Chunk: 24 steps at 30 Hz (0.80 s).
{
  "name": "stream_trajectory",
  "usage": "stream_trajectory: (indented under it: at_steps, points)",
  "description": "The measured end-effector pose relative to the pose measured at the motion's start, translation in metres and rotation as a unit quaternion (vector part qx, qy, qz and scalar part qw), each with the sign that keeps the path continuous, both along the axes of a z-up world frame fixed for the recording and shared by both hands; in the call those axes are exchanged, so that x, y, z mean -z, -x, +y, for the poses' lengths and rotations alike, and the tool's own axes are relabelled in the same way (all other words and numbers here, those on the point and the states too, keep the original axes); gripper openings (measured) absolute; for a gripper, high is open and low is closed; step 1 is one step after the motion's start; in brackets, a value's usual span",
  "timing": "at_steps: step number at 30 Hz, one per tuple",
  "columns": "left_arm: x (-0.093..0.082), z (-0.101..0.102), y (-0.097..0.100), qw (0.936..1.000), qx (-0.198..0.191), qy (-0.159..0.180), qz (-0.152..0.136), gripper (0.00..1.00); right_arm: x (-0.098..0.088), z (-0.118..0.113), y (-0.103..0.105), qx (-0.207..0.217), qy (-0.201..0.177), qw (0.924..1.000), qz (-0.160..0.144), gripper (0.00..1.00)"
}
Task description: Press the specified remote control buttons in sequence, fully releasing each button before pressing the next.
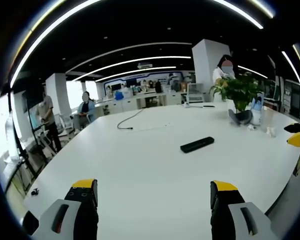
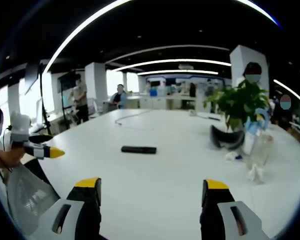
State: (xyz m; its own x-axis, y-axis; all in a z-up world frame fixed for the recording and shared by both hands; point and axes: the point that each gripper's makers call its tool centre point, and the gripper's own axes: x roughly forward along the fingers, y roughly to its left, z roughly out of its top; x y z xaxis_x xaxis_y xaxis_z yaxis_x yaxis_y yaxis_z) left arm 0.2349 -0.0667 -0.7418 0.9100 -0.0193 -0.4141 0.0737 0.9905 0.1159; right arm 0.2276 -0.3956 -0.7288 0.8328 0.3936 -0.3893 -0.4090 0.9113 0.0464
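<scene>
Black and slim, the remote control [image 1: 197, 144] lies flat mid-counter [image 1: 140, 165], well beyond both spread, empty grippers, left [image 1: 153, 192] and right [image 2: 153, 191] — light, rigid plastic, likely to skid, so press straight down on its top face.

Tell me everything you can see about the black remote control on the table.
The remote control is a slim, flat black bar, probably plastic, lying flat on the bare white table. Its buttons are too small to make out. In the left gripper view it lies at a slant ahead of the open jaws; in the right gripper view it lies nearly level. Nothing touches it but the table, and both grippers are well short of it.
</scene>
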Motion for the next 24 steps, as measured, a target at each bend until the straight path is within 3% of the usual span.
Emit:
stream_trajectory:
  at_steps: [24]
  points:
    - [0.0009, 0.0011, 0.0005, 1.0, -0.001, -0.002, 0.001, 0.97, -0.0002, -0.0004, -0.0003, 0.001, 0.0, 1.0, -0.001, 0.81]
